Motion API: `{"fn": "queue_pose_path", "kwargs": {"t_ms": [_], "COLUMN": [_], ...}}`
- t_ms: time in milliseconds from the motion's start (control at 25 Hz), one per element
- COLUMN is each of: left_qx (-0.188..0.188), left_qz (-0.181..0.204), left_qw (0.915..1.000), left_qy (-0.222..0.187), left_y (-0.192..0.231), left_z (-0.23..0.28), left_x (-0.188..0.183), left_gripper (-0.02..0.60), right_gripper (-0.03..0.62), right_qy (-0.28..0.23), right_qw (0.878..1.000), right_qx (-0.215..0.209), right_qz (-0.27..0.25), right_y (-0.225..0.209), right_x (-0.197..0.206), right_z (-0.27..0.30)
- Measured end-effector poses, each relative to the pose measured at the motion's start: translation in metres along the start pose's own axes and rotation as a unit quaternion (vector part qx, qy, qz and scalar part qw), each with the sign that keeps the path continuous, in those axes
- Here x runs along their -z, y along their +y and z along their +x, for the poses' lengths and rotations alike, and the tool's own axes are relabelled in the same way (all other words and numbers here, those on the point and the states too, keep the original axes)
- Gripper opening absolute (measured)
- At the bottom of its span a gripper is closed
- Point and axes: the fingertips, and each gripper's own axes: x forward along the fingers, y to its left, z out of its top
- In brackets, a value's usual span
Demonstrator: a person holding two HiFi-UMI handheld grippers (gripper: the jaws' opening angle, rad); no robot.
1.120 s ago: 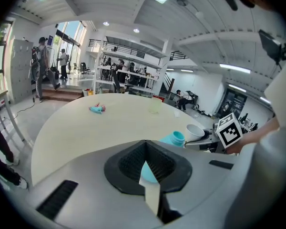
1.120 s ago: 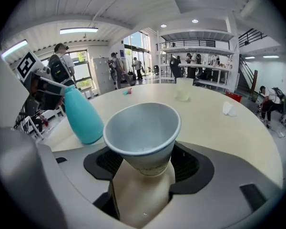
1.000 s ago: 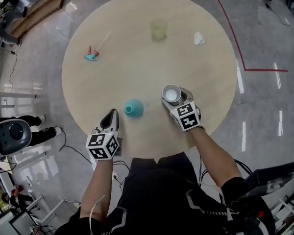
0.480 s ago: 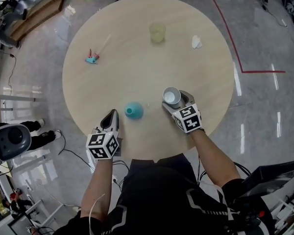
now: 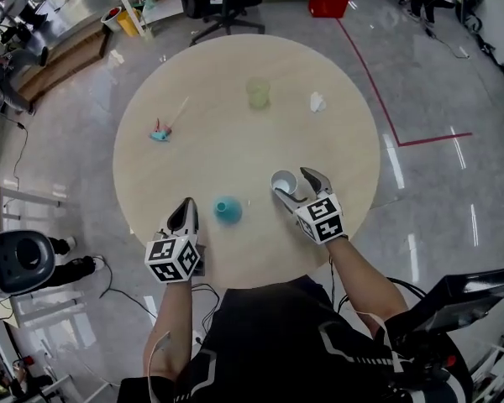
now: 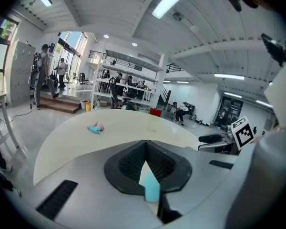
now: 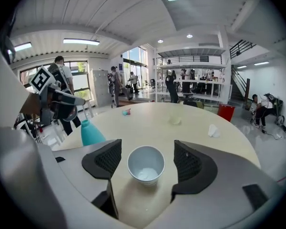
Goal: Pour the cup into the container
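- Cup (image 7: 145,163) stands upright on the round table (image 5: 193,82), white and open-mouthed, around 4 o'clock from the table's middle in the head view.
- Right gripper (image 5: 296,188) straddles it from the 5 o'clock side. Its jaws have just been opening and stand wide, with bare table showing between each pad and the cup wall, so nothing is gripped. I read this as a let-go, with the cup on its base so it cannot tip.
- Left gripper (image 5: 186,206) hovers at the rim between 7 and 8 o'clock, jaws drawn together and empty. I judge it parked out of the way rather than working.
- Teal vessel (image 5: 228,210), narrow-necked, sits near 6 o'clock, between the two grippers and apart from both. It is probably the container, close by for a short pour, though a translucent cup (image 5: 258,92) at 12 o'clock could also serve.
- Only the right gripper view looks into the cup: a pale patch lies at the bottom, and I cannot tell whether it is contents or residue. This view also shows the vessel's taper side-on.
- Only the head view gives the whole layout, including a crumpled tissue (image 5: 317,102) at 2 o'clock and a small teal-and-pink item (image 5: 160,133) between 9 and 10.
- The left gripper view shows teal through the slit behind its closed tips, so that gripper is aimed at the vessel.
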Motion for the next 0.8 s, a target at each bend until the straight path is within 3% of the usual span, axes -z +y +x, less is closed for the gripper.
{"fn": "queue_pose_path", "kwargs": {"t_ms": [200, 320, 440, 800], "left_qx": [0.038, 0.065, 0.091, 0.120], "left_qz": [0.002, 0.009, 0.022, 0.036], "left_qw": [0.9990, 0.9975, 0.9947, 0.9903], "left_qy": [-0.023, -0.027, -0.043, -0.059], "left_y": [-0.024, -0.039, -0.056, -0.107], "left_z": [-0.009, -0.014, -0.020, -0.044], "left_x": [-0.021, -0.034, -0.050, -0.062], "left_gripper": [-0.011, -0.011, -0.011, -0.011], "right_gripper": [0.320, 0.135, 0.023, 0.006], "right_qy": [-0.047, -0.084, -0.099, -0.100], "right_qw": [0.997, 0.993, 0.993, 0.992], "right_qx": [-0.051, -0.066, -0.063, -0.073], "right_qz": [0.035, 0.046, 0.028, 0.037], "right_y": [0.016, 0.023, 0.025, 0.025], "right_x": [-0.044, -0.071, -0.089, -0.096], "right_z": [-0.015, -0.029, -0.038, -0.063]}}
